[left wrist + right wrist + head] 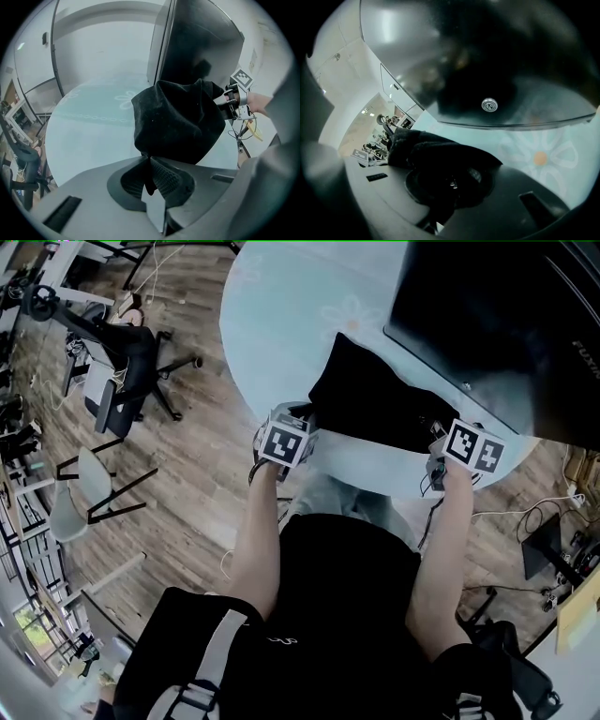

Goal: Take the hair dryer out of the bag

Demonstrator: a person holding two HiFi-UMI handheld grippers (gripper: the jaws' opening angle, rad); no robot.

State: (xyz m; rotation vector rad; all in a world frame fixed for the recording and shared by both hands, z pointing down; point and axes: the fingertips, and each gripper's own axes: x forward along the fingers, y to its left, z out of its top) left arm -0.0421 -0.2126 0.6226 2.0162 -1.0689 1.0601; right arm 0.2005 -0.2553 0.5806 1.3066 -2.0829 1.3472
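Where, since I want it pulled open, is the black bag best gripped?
Probably at its near edge, from the person's side, one pinch at each end. The bag lies slumped on the table, and its limp cloth folds thin enough for jaws. The left gripper and right gripper are each shut on such a fold there.

A round table point(281, 343) with a pale blue-green top printed with white daisy shapes point(352, 310) stands on a wood-plank floor point(187, 484). Two things lie on it. A black cloth bag point(375, 404) sits rumpled near the edge closest to the person. Just behind it, a large glossy black hard-sided object point(487, 324) covers the far right part of the top.
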